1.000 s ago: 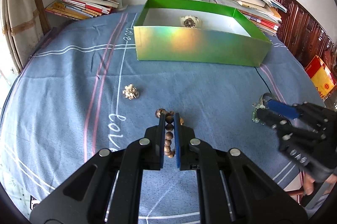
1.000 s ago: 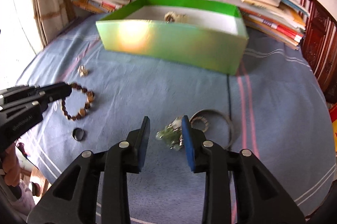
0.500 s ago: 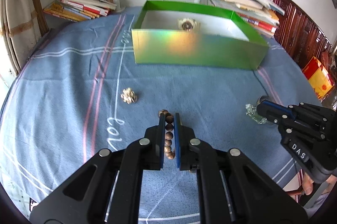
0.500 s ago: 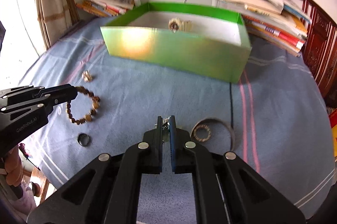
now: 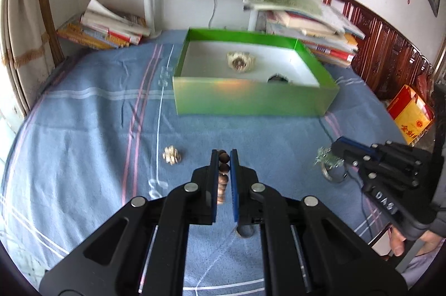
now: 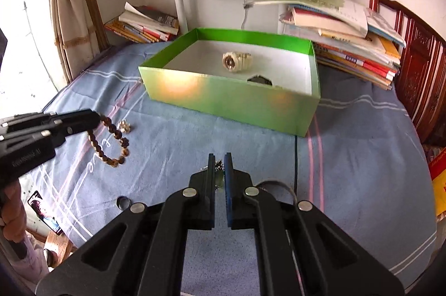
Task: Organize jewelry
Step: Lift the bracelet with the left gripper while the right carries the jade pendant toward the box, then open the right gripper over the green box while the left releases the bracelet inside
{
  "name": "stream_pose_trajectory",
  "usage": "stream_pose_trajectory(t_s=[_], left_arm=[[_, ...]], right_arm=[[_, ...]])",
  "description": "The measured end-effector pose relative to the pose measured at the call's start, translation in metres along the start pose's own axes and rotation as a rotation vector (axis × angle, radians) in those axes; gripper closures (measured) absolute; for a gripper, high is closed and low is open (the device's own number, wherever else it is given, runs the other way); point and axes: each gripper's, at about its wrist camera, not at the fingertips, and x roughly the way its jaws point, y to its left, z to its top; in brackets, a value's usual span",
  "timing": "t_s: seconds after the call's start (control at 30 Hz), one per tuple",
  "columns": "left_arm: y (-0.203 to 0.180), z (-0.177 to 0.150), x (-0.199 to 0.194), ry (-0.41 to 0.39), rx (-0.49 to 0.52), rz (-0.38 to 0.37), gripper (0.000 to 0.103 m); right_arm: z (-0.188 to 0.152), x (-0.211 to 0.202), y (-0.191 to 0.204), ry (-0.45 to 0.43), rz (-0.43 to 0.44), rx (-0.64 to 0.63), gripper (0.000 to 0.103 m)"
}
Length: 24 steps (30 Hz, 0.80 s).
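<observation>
My left gripper is shut on a brown wooden bead bracelet, which hangs lifted above the blue cloth; it also shows in the right wrist view. My right gripper is shut on a green and silver jewelry piece, seen from the left wrist view raised off the cloth. A green box stands ahead with a cream watch and a dark watch inside.
A gold trinket lies on the cloth at left. A dark ring and a thin hoop lie near my right gripper. Stacks of books flank the box. A red-yellow packet lies at right.
Both grippers have risen with their jewelry and tilted toward the box. The right gripper closed on the green piece a second ago. The dark watch in the box has come into view.
</observation>
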Motion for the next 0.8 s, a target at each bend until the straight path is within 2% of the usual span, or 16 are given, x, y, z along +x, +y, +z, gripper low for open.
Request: stream_pose_trajectory(t_s=[0.13,0.27,0.4,0.53,0.7,0.8], left_arm=[[-0.005,0.022,-0.017,-0.055,0.033,-0.001,0.095],[-0.01,0.06,-0.029,-0.125,0.058,0.017,0.095],[-0.017,0.106,-0.019,-0.155,0.066,0.004,0.095],[-0.023,0.134,0.018,-0.144,0.063,0.028,0.095],[-0.02,0.141,0.074,-0.083,0.05,0.022,0.095],[-0.011,0.139,0.1,-0.044,0.024,0.007,0.095]], right_arm=[[0.025,-0.016,-0.005,-0.071,-0.01,0.001,0.097],[0.064,-0.026,-0.016,-0.148,-0.008,0.014,0.097],[0.106,-0.009,-0.03,-0.17,-0.044,0.032,0.097],[0.124,0.034,-0.049,-0.105,-0.083,0.07,0.097],[0.121,0.099,-0.069,0.03,-0.113,0.124,0.097],[0.117,0.11,-0.069,0.047,-0.126,0.113,0.097]])
